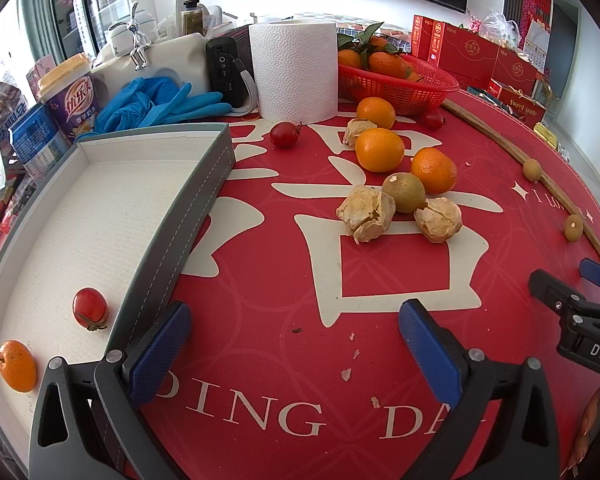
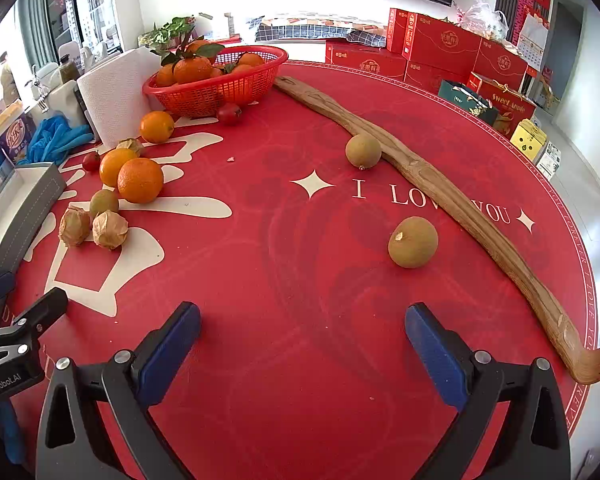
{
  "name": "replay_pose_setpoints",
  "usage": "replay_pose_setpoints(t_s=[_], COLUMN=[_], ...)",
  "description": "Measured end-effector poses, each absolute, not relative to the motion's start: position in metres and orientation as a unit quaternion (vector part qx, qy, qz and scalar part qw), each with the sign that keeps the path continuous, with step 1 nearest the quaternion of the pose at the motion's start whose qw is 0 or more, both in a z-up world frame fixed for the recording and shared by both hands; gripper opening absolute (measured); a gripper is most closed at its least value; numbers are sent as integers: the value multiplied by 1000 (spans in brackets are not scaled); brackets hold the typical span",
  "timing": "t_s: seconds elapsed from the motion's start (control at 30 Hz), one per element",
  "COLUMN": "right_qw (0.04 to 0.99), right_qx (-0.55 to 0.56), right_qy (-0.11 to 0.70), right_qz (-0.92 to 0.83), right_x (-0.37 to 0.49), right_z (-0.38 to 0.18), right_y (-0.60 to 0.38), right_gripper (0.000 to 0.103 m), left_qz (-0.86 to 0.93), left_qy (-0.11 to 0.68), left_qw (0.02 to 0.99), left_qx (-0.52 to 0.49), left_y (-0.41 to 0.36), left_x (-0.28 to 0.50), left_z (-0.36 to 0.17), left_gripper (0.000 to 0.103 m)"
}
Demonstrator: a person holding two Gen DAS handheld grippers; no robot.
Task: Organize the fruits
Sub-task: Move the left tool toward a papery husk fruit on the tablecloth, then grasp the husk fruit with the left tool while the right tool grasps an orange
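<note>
My left gripper (image 1: 296,320) is open and empty over the red mat, right of a grey tray (image 1: 204,188) that holds a cherry tomato (image 1: 90,307) and a small orange (image 1: 17,365). Ahead lie three oranges (image 1: 379,149), a green-brown fruit (image 1: 404,192), husked physalis (image 1: 366,213) and another tomato (image 1: 284,133). My right gripper (image 2: 302,322) is open and empty. A green-brown fruit (image 2: 413,242) lies just ahead of it, another (image 2: 363,151) farther off. The orange cluster (image 2: 140,180) sits to its left.
A red basket (image 1: 396,84) of leafy tangerines stands at the back beside a paper towel roll (image 1: 294,70). A long wooden back scratcher (image 2: 440,196) lies across the right of the mat. Blue gloves (image 1: 160,102), cups and red gift boxes (image 2: 440,46) crowd the edges.
</note>
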State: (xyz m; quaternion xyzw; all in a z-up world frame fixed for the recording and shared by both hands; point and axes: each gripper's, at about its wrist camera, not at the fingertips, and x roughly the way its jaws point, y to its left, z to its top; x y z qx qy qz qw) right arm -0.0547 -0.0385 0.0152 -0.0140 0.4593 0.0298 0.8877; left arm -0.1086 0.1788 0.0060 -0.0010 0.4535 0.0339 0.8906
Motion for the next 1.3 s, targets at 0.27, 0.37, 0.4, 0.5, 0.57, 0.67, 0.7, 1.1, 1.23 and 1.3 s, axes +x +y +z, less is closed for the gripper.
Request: replay_pose_setpoints(t_s=[0.27, 0.37, 0.4, 0.5, 0.57, 0.67, 0.7, 1.1, 1.23, 1.3], right_qw=[888, 888, 888, 886, 885, 884, 884, 883, 881, 878], right_qx=[-14, -14, -15, -21, -31, -40, -40, -44, -49, -51], right_qy=[459, 459, 459, 460, 460, 460, 459, 459, 461, 465], right_qz=[30, 30, 31, 44, 64, 81, 83, 89, 98, 102], right_x=[-55, -55, -55, -56, -59, -65, -67, -66, -62, -58], right_z=[15, 15, 15, 15, 16, 15, 15, 14, 14, 15], right_y=[-38, -38, -39, -39, -41, -49, -52, -52, -51, -51], right_gripper=[102, 102, 102, 103, 103, 103, 103, 103, 103, 103], left_qz=[34, 34, 35, 35, 17, 10, 7, -7, -9, -8], left_qy=[453, 453, 453, 462, 469, 460, 459, 459, 456, 455], left_qw=[891, 891, 891, 886, 883, 887, 888, 889, 890, 890], left_qx=[-1, -1, -2, -8, 1, 25, 34, 5, 20, 20], left_y=[179, 179, 179, 175, 167, 153, 148, 143, 137, 138], left_x=[-109, -108, -108, -105, -97, -88, -83, -50, -54, -59], left_z=[6, 6, 6, 7, 12, 19, 20, 13, 15, 15], left_gripper=[103, 103, 103, 98, 93, 93, 92, 42, 27, 27])
